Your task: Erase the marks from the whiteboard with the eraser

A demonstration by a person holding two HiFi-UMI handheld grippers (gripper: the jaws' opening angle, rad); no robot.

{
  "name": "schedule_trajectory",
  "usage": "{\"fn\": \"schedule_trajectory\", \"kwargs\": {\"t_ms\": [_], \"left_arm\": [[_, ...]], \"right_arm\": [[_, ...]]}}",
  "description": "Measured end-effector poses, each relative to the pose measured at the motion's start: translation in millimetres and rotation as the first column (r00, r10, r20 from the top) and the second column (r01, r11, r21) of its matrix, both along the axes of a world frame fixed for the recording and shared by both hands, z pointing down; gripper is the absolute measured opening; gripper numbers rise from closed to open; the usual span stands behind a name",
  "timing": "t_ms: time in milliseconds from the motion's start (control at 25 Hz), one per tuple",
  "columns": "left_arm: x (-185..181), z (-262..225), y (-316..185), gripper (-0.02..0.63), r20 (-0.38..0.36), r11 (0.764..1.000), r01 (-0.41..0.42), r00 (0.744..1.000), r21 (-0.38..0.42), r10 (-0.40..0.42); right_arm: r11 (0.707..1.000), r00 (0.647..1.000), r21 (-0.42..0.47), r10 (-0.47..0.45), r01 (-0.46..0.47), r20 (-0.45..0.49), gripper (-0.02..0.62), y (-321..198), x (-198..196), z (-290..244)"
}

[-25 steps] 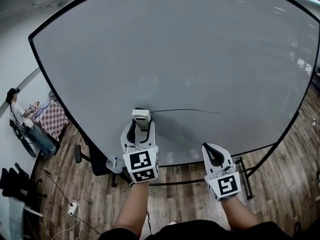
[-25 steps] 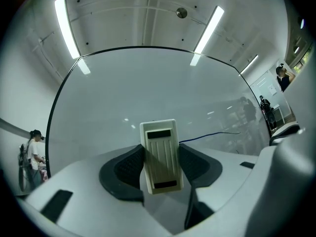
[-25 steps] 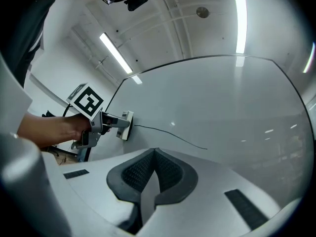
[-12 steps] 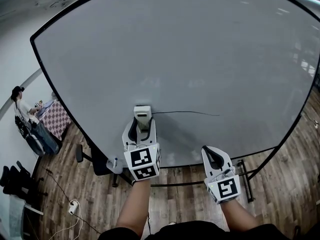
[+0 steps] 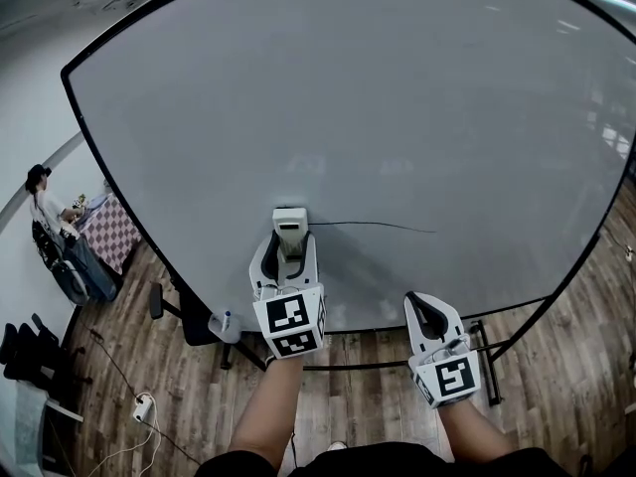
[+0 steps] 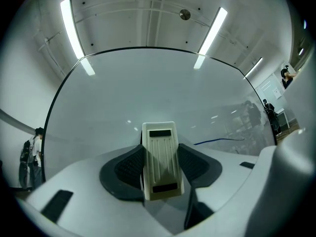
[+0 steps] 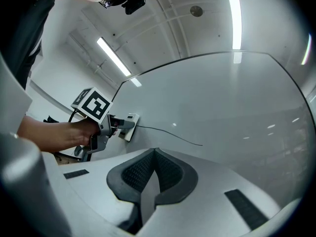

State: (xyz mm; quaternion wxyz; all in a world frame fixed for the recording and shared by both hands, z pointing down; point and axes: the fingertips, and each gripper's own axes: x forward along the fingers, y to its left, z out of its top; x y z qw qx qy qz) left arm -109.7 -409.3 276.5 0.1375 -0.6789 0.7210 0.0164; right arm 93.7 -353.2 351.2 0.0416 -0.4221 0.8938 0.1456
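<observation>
Head view, left hand-held gripper (image 5: 288, 249) shifted right, eraser (image 5: 289, 222) beside line (image 5: 378, 226)

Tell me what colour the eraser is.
The eraser is off-white; left gripper view shows it best.

From where I stand I count one whiteboard (image 5: 397, 117), one thin dark mark (image 5: 388, 226) on it, one eraser (image 5: 289, 223), two claws, a left claw (image 5: 286, 258) and a right claw (image 5: 422, 302), plus one bystander (image 5: 48, 217) and one checkered table (image 5: 104, 237).
</observation>
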Motion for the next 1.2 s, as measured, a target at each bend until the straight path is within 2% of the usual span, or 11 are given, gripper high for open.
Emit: {"fn": "schedule_trajectory", "kwargs": {"t_ms": [440, 600, 800, 920, 1200], "left_arm": [[39, 3, -7, 0.239, 0.033, 0.999, -0.037, 0.999, 0.018, 0.036], [39, 4, -14, 0.238, 0.039, 0.998, -0.053, 0.998, 0.022, 0.052], [67, 4, -14, 0.238, 0.044, 0.997, -0.072, 0.997, 0.026, 0.07], [63, 4, -15, 0.238, 0.043, 0.996, -0.083, 0.996, 0.028, 0.082], [106, -2, -29, 0.238, 0.056, 0.991, -0.131, 0.99, 0.023, 0.13]], "right_arm": [[1.0, 1.0, -0.013, 0.006, -0.006, -0.002, 0.018, -6, 16, 6], [1.0, 1.0, -0.017, 0.019, -0.019, -0.004, 0.018, -13, 15, 7], [1.0, 1.0, -0.013, 0.027, -0.027, 0.003, 0.018, -14, 39, 6], [0.999, 1.0, -0.015, 0.031, -0.031, 0.003, 0.018, -15, 31, 6], [0.999, 0.999, -0.019, 0.039, -0.039, 0.003, 0.018, -28, 60, 2]]}}
